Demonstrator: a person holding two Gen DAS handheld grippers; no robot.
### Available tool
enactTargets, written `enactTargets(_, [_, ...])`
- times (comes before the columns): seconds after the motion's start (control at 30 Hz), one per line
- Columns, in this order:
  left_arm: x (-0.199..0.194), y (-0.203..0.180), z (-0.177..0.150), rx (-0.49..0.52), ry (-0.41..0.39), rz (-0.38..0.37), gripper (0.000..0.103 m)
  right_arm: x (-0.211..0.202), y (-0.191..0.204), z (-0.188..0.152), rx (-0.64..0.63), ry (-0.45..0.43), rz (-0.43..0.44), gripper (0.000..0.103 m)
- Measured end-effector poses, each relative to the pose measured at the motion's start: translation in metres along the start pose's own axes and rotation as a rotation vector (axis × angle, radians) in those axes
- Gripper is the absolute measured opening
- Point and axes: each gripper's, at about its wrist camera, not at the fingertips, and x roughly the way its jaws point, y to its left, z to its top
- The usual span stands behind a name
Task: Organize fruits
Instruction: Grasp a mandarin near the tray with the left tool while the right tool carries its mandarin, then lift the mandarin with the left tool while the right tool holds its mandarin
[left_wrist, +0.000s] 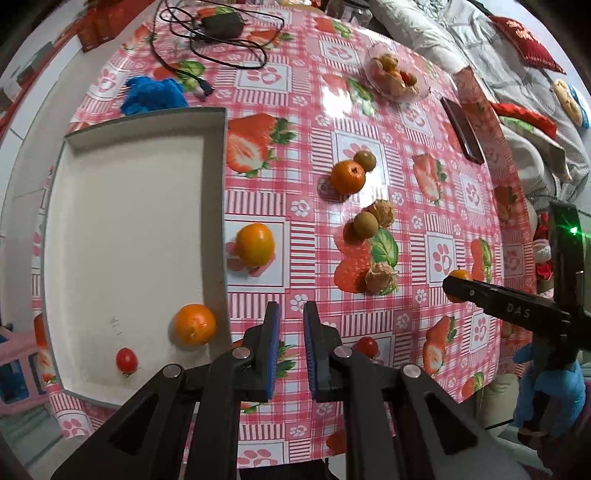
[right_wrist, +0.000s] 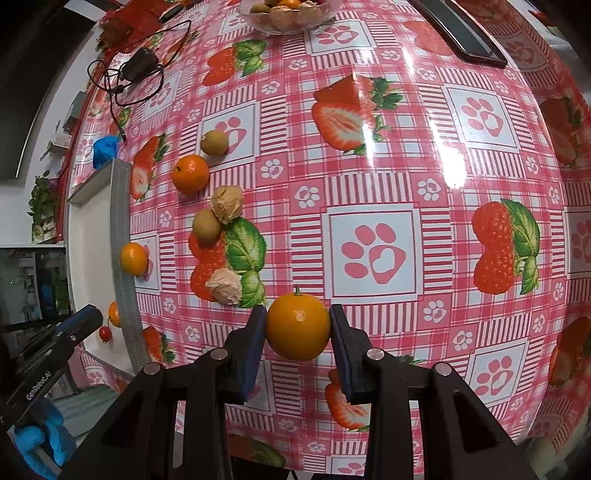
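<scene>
My right gripper (right_wrist: 297, 328) is shut on a small orange (right_wrist: 297, 326) and holds it above the tablecloth; it shows at the right of the left wrist view (left_wrist: 458, 286). My left gripper (left_wrist: 290, 325) is open and empty, just right of the white tray (left_wrist: 214, 177). The tray holds an orange (left_wrist: 195, 324) and a cherry tomato (left_wrist: 126, 361). On the cloth lie an orange by the tray's wall (left_wrist: 255, 244), another orange (left_wrist: 347, 177), two brown longans (left_wrist: 365, 223), two papery physalis (left_wrist: 380, 279) and a cherry tomato (left_wrist: 366, 347).
A glass bowl of fruit (left_wrist: 399, 77) stands at the far side. A phone (left_wrist: 462, 129), a black charger with cable (left_wrist: 221, 26) and a blue cloth (left_wrist: 153, 94) lie on the strawberry-print cloth (right_wrist: 443, 166). The table edge is near me.
</scene>
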Motion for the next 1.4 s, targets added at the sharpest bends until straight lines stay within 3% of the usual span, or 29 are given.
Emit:
enactTargets(0.17, [-0.003,0.004,0.004,-0.004,-0.003,0.018,0.016,-0.001,0.012,-0.001,-0.014,-0.003,-0.001,0.036])
enactTargets(0.23, [0.004,-0.001,0.011,0.019,-0.003,0.040,0.039,-0.001,0.014,-0.001,-0.014,0.000,-0.001,0.036])
enactTargets(0.3, [0.016,-0.004,0.020,0.023,-0.005,0.056,0.048,-0.001,0.014,-0.003,-0.016,0.000,-0.004,0.036])
enactTargets(0.53, [0.067,-0.013,0.047,0.039,0.022,0.122,0.049,-0.006,0.004,-0.014,-0.004,0.006,-0.017,0.036])
enactTargets(0.67, [0.071,-0.015,0.057,0.069,-0.005,0.177,0.051,-0.009,-0.006,-0.019,0.011,0.007,-0.018,0.036])
enactTargets(0.73, [0.074,-0.012,0.059,0.071,-0.001,0.191,0.057,-0.010,-0.008,-0.020,0.017,0.007,-0.016,0.036])
enactTargets(1.0, [0.089,-0.019,0.056,0.141,0.032,0.263,0.057,-0.007,-0.009,-0.019,0.015,0.009,0.003,0.036])
enactTargets(1.07, [0.092,-0.021,0.053,0.144,0.042,0.265,0.052,-0.006,-0.010,-0.018,0.015,0.012,0.006,0.036])
enactTargets(1.1, [0.093,-0.020,0.052,0.138,0.054,0.255,0.035,-0.005,-0.009,-0.018,0.015,0.012,0.007,0.036])
enactTargets(1.27, [0.092,-0.014,0.040,0.107,0.062,0.195,0.034,-0.003,-0.010,-0.018,0.018,0.012,0.012,0.036])
enactTargets(1.3, [0.090,-0.014,0.038,0.101,0.059,0.181,0.028,-0.003,-0.010,-0.017,0.018,0.012,0.013,0.036])
enactTargets(1.33, [0.088,-0.014,0.035,0.096,0.053,0.164,0.013,-0.003,-0.011,-0.017,0.019,0.012,0.013,0.036])
enactTargets(1.4, [0.081,-0.010,0.028,0.069,0.062,0.120,0.009,-0.003,-0.011,-0.018,0.021,0.012,0.016,0.036])
